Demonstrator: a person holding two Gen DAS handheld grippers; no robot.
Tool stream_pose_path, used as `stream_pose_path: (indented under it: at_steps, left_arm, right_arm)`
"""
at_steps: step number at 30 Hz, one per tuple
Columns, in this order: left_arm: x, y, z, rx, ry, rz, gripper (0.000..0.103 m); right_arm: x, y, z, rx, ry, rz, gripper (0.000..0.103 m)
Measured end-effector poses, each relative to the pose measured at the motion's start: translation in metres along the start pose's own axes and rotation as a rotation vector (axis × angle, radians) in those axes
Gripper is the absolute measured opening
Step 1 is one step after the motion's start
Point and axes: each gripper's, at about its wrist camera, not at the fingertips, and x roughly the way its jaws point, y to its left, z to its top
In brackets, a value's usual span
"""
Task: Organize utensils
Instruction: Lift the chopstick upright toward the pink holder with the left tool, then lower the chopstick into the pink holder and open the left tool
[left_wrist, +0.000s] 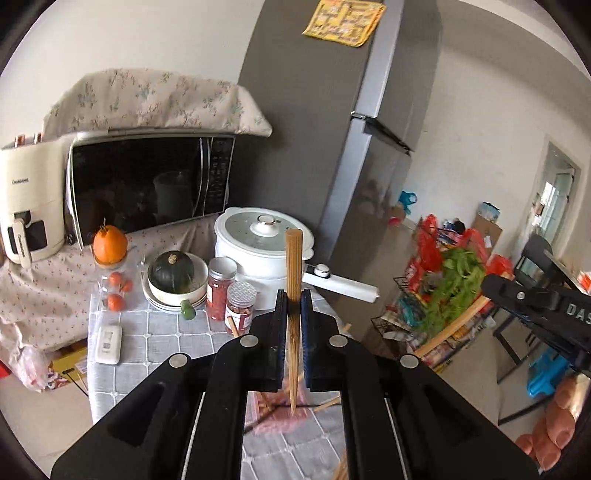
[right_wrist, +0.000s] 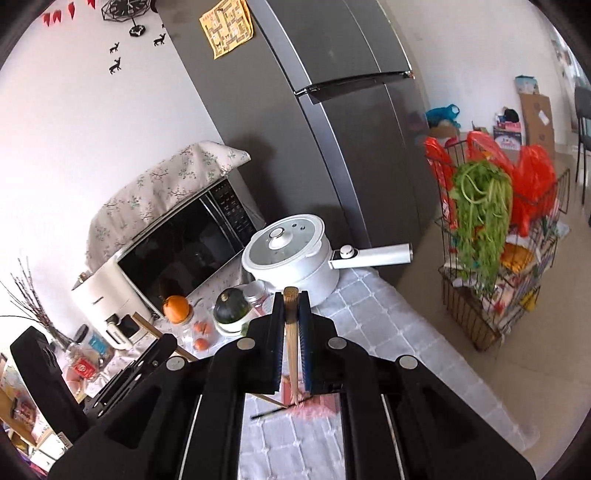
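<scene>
I hold one brown chopstick (left_wrist: 294, 280) pinched tight in my left claw (left_wrist: 293, 299), standing up above the table (left_wrist: 159, 332). My right claw (right_wrist: 291, 302) squeezes what looks like two chopsticks (right_wrist: 291, 332) together. More chopsticks (left_wrist: 266, 406) lie on a pink cloth (left_wrist: 284, 417) below. Only my left view shows two red jars (left_wrist: 221, 291). Only my right view shows three deer stickers (right_wrist: 117, 66).

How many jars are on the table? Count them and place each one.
2. The back jar stands between the bowl and the pot. The front jar is just before it, nearer the camera. Others may be hidden.
</scene>
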Motion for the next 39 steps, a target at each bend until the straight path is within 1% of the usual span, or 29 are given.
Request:
stream_pose_path:
  at_steps: [2,4,5,6,7,9,13,19,23,24,25,26,27,28,30,32,35,37,38,39]
  left_arm:
    - [0.015,0.006,-0.005,-0.018,0.009,0.016,0.007]
    - [0.036,0.016,-0.016,-0.051,0.044,0.017,0.007]
    - [0.045,0.020,-0.022,-0.065,0.071,0.016,0.016]
    - [0.053,0.026,-0.029,-0.082,0.098,0.020,0.028]
    - [0.056,0.030,-0.034,-0.094,0.107,0.031,0.030]
    - [0.055,0.038,-0.039,-0.098,0.097,0.061,0.030]
    - [0.045,0.045,-0.036,-0.099,0.073,0.065,0.030]
    - [0.042,0.044,-0.031,-0.069,0.063,0.083,0.037]
    - [0.049,0.046,-0.037,-0.067,0.084,0.094,0.044]
    - [0.051,0.046,-0.038,-0.061,0.092,0.101,0.045]
    - [0.052,0.046,-0.040,-0.055,0.097,0.108,0.046]
    - [0.052,0.045,-0.041,-0.049,0.097,0.117,0.048]
    - [0.051,0.044,-0.042,-0.040,0.093,0.127,0.050]
    - [0.049,0.043,-0.043,-0.033,0.088,0.134,0.052]
    - [0.045,0.040,-0.043,-0.024,0.076,0.150,0.059]
    - [0.038,0.039,-0.043,-0.024,0.064,0.158,0.059]
    - [0.030,0.036,-0.044,-0.015,0.053,0.180,0.060]
    - [0.022,0.033,-0.046,-0.001,0.041,0.200,0.068]
    - [0.019,0.032,-0.048,0.004,0.034,0.208,0.074]
    - [0.013,0.031,-0.051,0.008,0.024,0.220,0.076]
  right_arm:
    - [0.016,0.001,-0.001,-0.010,0.006,-0.004,0.008]
    - [0.031,0.001,-0.003,-0.015,0.019,-0.009,0.008]
    - [0.042,0.000,-0.006,-0.013,0.028,-0.011,0.008]
    - [0.049,0.000,-0.008,-0.015,0.035,-0.013,0.008]
    - [0.055,0.001,-0.010,-0.018,0.042,-0.017,0.008]
    - [0.071,0.000,-0.016,-0.019,0.064,-0.023,0.008]
    - [0.089,0.003,-0.023,-0.037,0.079,-0.045,0.008]
    - [0.104,0.010,-0.029,-0.062,0.077,-0.068,0.008]
    - [0.115,0.011,-0.033,-0.072,0.088,-0.072,0.008]
    - [0.117,0.012,-0.034,-0.073,0.094,-0.069,0.012]
    - [0.121,0.013,-0.036,-0.078,0.102,-0.073,0.022]
    - [0.122,0.013,-0.037,-0.082,0.108,-0.073,0.034]
    - [0.122,0.013,-0.038,-0.079,0.106,-0.075,0.051]
    - [0.120,0.013,-0.041,-0.085,0.095,-0.091,0.052]
    - [0.118,0.018,-0.044,-0.126,0.088,-0.131,0.052]
    - [0.113,0.020,-0.049,-0.160,0.081,-0.173,0.052]
    - [0.104,0.020,-0.058,-0.191,0.074,-0.198,0.052]
    - [0.096,0.019,-0.065,-0.204,0.072,-0.209,0.052]
    - [0.093,0.018,-0.067,-0.208,0.071,-0.214,0.052]
    - [0.089,0.018,-0.071,-0.214,0.070,-0.222,0.054]
